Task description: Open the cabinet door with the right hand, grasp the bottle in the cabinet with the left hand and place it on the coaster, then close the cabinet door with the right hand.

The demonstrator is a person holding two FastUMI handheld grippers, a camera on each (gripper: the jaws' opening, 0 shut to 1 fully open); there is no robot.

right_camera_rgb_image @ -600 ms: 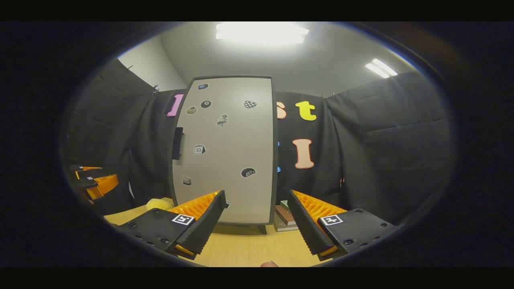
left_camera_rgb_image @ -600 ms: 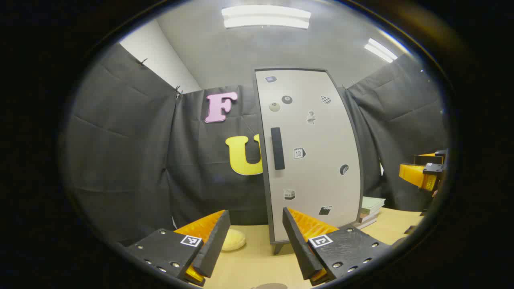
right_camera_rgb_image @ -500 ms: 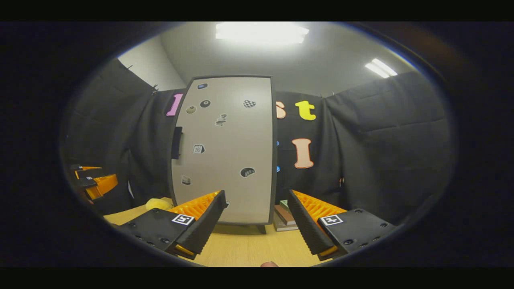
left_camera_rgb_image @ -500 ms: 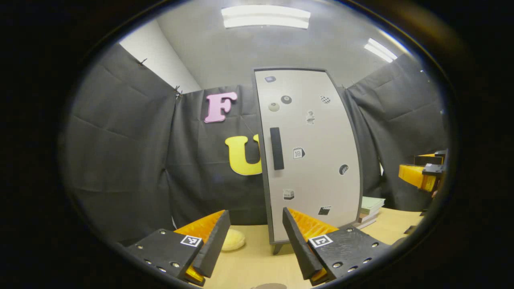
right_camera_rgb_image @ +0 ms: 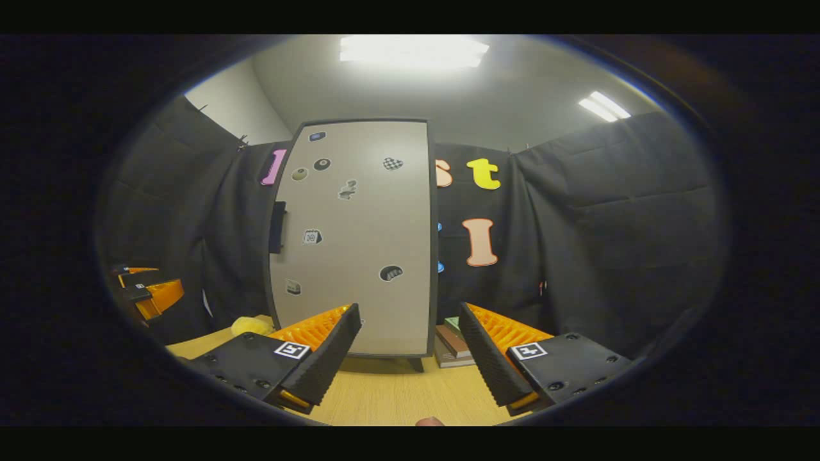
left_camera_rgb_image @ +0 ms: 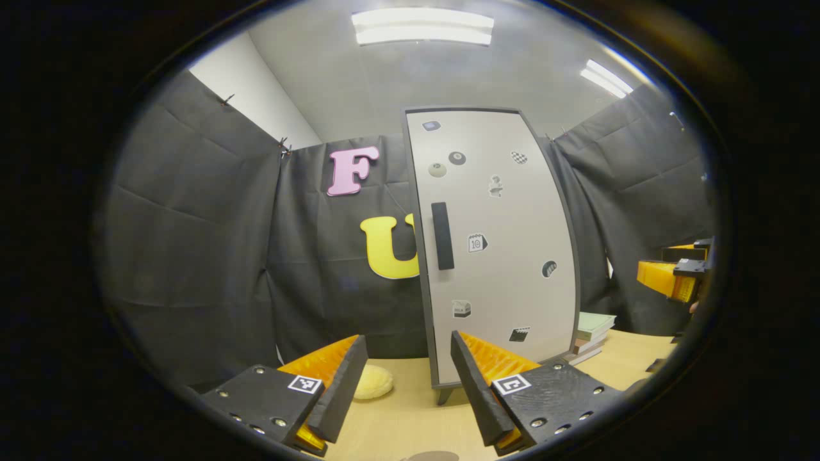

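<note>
A tall pale cabinet (left_camera_rgb_image: 500, 256) with several stickers stands on the wooden table (left_camera_rgb_image: 410, 416), its door closed. A dark vertical handle (left_camera_rgb_image: 442, 235) sits near the door's left edge. In the right gripper view the cabinet (right_camera_rgb_image: 359, 243) is ahead and slightly left, with the handle (right_camera_rgb_image: 277, 227) at its left edge. My left gripper (left_camera_rgb_image: 405, 384) is open and empty, well short of the cabinet. My right gripper (right_camera_rgb_image: 410, 358) is open and empty too, also short of the door. The bottle is hidden behind the door. A round brownish edge (left_camera_rgb_image: 430, 456) shows at the bottom, perhaps the coaster.
A yellow soft object (left_camera_rgb_image: 373, 383) lies on the table left of the cabinet. A stack of books (left_camera_rgb_image: 590, 333) lies right of the cabinet, also seen as books (right_camera_rgb_image: 455, 342). The other gripper (left_camera_rgb_image: 676, 275) shows at the far right, and the left one (right_camera_rgb_image: 147, 294) at the far left.
The right gripper view has shifted slightly, so the cabinet sits a little further left. The left gripper is nearly still. Both stay open.
</note>
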